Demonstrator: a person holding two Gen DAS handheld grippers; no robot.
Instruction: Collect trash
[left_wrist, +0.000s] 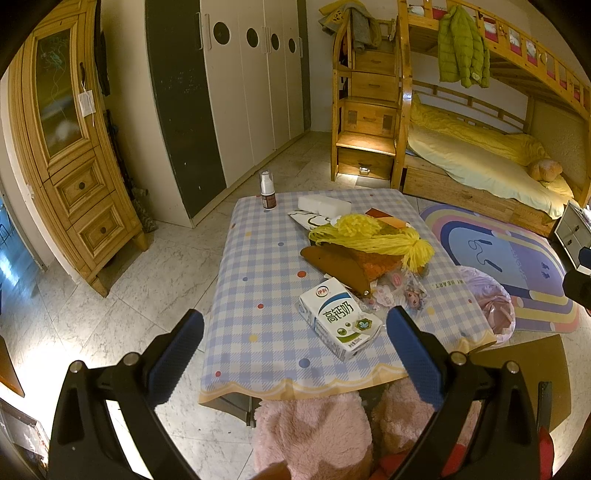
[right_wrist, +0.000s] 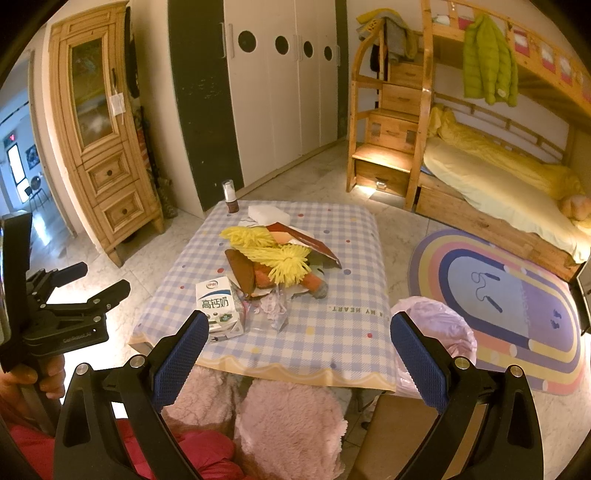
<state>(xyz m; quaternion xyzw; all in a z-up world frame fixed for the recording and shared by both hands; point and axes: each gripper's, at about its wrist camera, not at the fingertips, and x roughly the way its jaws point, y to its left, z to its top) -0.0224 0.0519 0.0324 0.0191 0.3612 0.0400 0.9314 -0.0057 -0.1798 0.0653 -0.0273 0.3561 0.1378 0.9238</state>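
Milk carton, white with green-blue print, lies on its side near the worktop edge at 6 o'clock of the mixed trash pile. Likely risk: smooth faces may slip or crush; loose yellow yarn may snag. Pink bag sits at the worktop's 3 o'clock side. Left tongs and right tongs both stand wide apart, empty.

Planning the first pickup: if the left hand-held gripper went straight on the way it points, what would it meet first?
Probably the milk carton near the table's front edge: it lies just ahead between the open fingers of the left hand-held gripper. Depth is hard to judge through the fisheye.
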